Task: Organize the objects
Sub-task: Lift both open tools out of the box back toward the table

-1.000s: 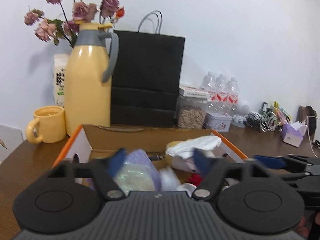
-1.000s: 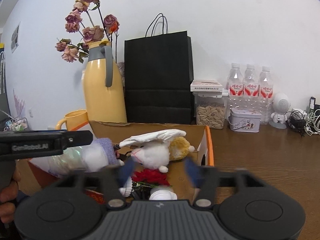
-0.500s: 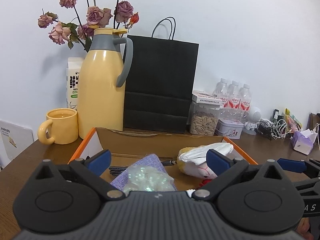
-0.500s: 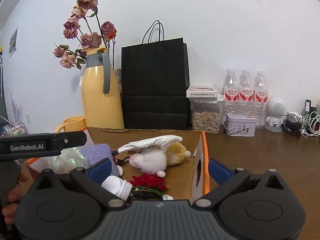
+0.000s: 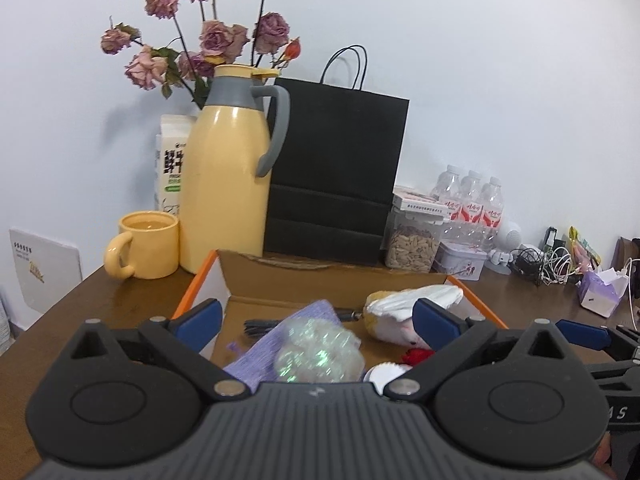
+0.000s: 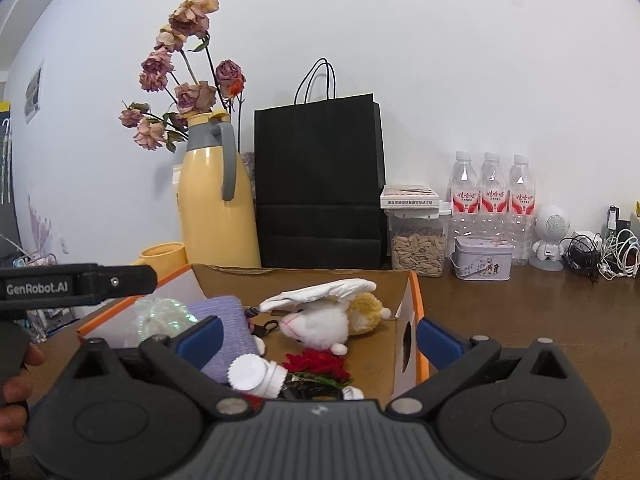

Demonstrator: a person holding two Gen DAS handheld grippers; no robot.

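Note:
An orange-edged cardboard box (image 5: 336, 280) (image 6: 412, 300) sits on the brown table in front of both grippers. Inside lie a purple knitted cloth (image 5: 280, 332) (image 6: 228, 332), an iridescent ball (image 5: 320, 356) (image 6: 160, 316), a white and yellow plush toy (image 5: 400, 308) (image 6: 320, 316), a red flower (image 6: 316, 364) and a white bottle with a ridged cap (image 6: 256, 372). My left gripper (image 5: 318, 322) stands open above the near side of the box, holding nothing. My right gripper (image 6: 318, 338) is open wide over the box's near right part, empty too.
Behind the box stand a yellow thermos jug (image 5: 224, 184), a yellow mug (image 5: 144, 244), a black paper bag (image 5: 336, 176), a seed jar (image 5: 414, 240), a small tin (image 6: 482, 258), water bottles (image 6: 492, 200) and tangled cables (image 6: 600, 252). A tissue pack (image 5: 602, 292) lies far right.
Both grippers opened from nearly closed around the box's contents to wide open and drew back and slightly up. The ball, cloth and plush toy now lie free in the box.

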